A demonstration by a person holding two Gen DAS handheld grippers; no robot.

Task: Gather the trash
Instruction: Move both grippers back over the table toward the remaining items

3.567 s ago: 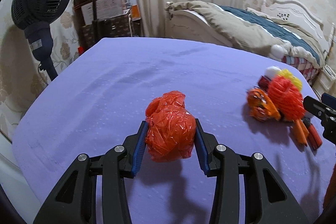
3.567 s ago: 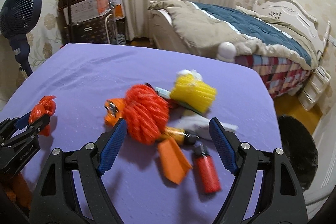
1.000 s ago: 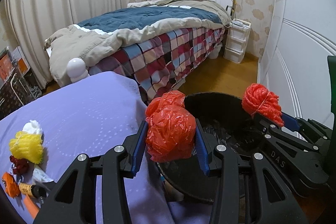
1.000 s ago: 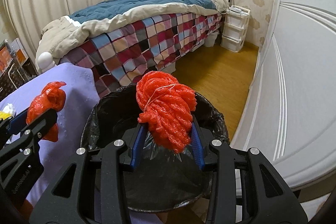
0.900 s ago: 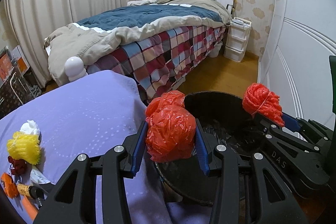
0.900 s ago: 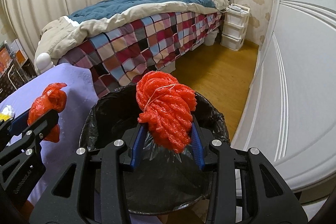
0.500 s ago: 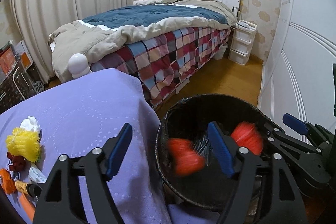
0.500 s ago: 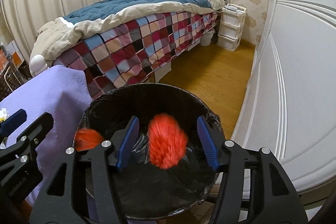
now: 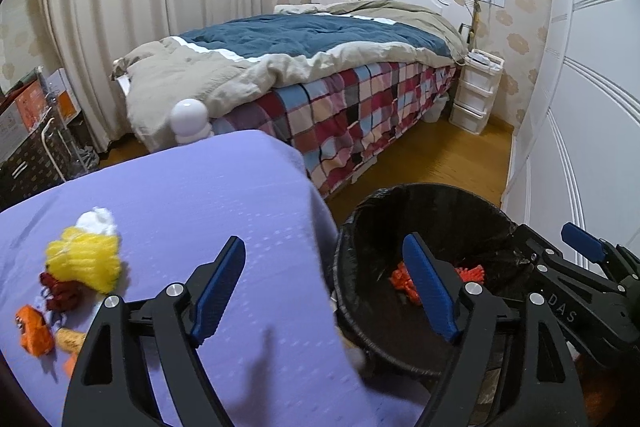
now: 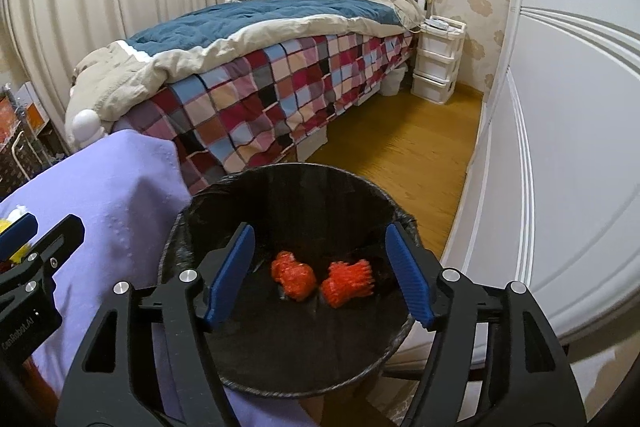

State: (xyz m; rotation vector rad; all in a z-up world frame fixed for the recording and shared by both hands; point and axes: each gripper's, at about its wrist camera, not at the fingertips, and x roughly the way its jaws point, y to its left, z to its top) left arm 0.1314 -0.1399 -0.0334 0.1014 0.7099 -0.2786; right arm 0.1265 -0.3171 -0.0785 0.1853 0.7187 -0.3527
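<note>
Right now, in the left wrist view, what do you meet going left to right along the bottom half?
Orange scrap → yellow mesh bundle → purple tablecloth → black-lined trash bin → right gripper, jaws opening with nothing between them.

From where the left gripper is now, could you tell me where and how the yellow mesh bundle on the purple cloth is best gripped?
Grip the yellow mesh bundle across its bulging middle, coming down from above on the side away from the dark red scrap. It looks soft and rounded, so it should squash between the pads. The left gripper, its jaws opening with nothing between them, looks wide enough.
</note>
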